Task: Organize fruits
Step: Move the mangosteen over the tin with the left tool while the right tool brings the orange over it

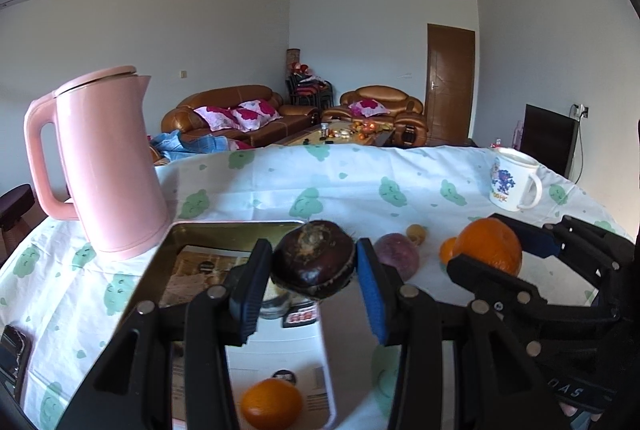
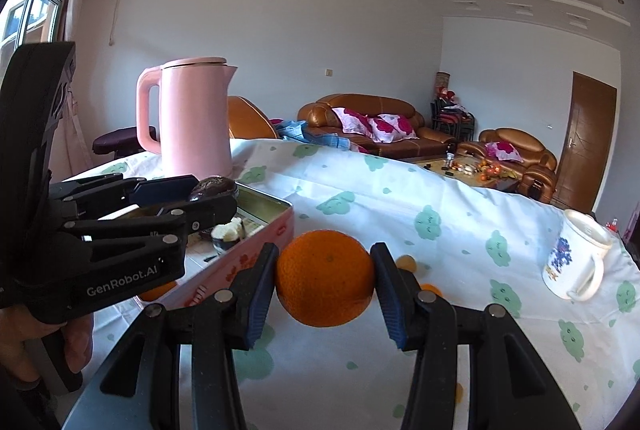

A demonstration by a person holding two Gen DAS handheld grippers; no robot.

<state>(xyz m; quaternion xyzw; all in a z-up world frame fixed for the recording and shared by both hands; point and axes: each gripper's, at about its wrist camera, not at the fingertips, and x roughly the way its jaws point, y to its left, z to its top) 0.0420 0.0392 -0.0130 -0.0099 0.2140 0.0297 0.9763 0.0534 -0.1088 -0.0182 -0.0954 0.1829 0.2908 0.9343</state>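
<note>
My left gripper [image 1: 312, 272] is shut on a dark brown, round fruit [image 1: 314, 258] and holds it above the far part of an open metal tin [image 1: 240, 225]. One orange [image 1: 271, 404] lies in the tin's near end. My right gripper [image 2: 325, 280] is shut on a large orange [image 2: 324, 278], held above the tablecloth just right of the tin's pink wall [image 2: 256, 254]. In the right wrist view the left gripper [image 2: 200, 195] with the dark fruit [image 2: 214, 187] hangs over the tin. In the left wrist view the right gripper [image 1: 500, 252] and its orange [image 1: 490, 246] are at the right.
A pink kettle [image 1: 108, 165] stands behind the tin's left corner. A white mug [image 1: 512, 183] is at the far right. A purple fruit [image 1: 396, 254], a small yellow one [image 1: 416, 232] and a small orange one [image 1: 448, 250] lie on the cloth. A cut white piece [image 2: 228, 232] sits in the tin.
</note>
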